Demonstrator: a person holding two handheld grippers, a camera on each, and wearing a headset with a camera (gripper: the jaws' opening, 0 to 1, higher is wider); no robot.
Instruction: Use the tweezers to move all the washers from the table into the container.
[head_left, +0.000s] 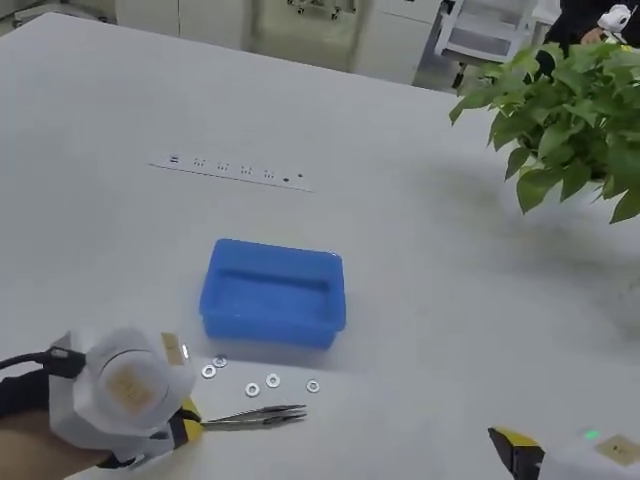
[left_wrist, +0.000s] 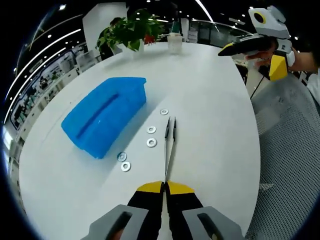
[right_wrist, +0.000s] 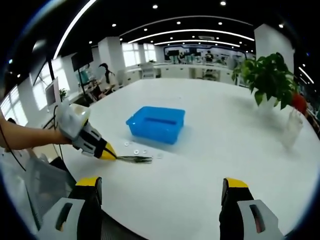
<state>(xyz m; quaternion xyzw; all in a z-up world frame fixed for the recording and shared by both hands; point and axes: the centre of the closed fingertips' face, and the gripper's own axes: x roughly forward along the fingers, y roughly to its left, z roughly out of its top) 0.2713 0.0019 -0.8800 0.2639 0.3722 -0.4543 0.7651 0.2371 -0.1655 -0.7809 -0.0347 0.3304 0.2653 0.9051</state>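
My left gripper (head_left: 190, 420) is at the bottom left of the head view, shut on the rear end of metal tweezers (head_left: 255, 415). In the left gripper view the tweezers (left_wrist: 169, 145) run straight ahead from the yellow fingertips, their tips slightly apart just above the table. Several small washers (head_left: 272, 380) lie on the white table between the tweezers and the blue container (head_left: 272, 292). The washers (left_wrist: 151, 142) sit just left of the tweezers, the blue container (left_wrist: 105, 117) beyond them. My right gripper (right_wrist: 162, 190) stands open with nothing in it, off to the right of the washers (right_wrist: 142, 150).
A white power strip (head_left: 230, 170) lies on the table (head_left: 420, 300) behind the container. A leafy green plant (head_left: 570, 110) stands at the far right, with a clear glass vessel (right_wrist: 292, 127) near it. A grey patterned floor (left_wrist: 290, 150) lies past the table's edge.
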